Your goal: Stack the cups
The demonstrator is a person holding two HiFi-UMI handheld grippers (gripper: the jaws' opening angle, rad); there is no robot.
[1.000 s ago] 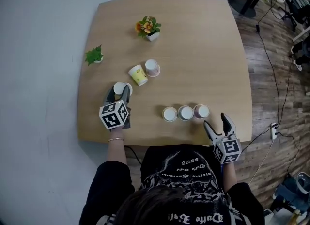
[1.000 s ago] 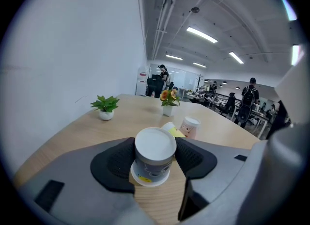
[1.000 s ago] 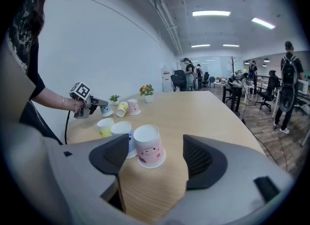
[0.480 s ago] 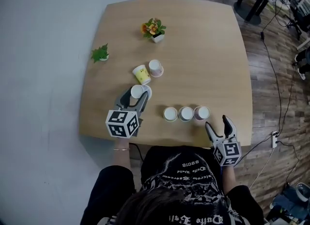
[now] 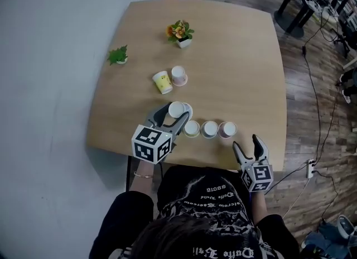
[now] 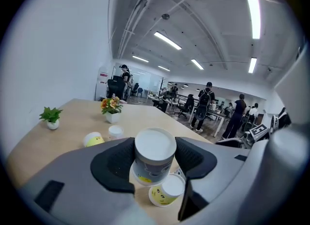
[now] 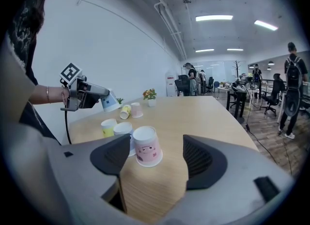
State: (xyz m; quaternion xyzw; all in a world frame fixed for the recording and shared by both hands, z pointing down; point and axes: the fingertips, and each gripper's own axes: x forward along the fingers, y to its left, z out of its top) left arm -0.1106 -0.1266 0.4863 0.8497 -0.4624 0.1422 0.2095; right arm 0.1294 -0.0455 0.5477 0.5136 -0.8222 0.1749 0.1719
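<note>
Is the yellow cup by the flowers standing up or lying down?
Lying down: the yellow cup rests on its side on the table, beside a pink cup standing upside down.

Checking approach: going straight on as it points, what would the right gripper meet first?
Probably the pink cup, upside down at the row's right end: it stands just ahead of the right gripper, in line with its open jaws.

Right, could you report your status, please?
Left gripper shut on inverted pale paper cup, airborne. Right gripper open, just narrowed, empty, short of pink paper cup. Nothing obstructing.
</note>
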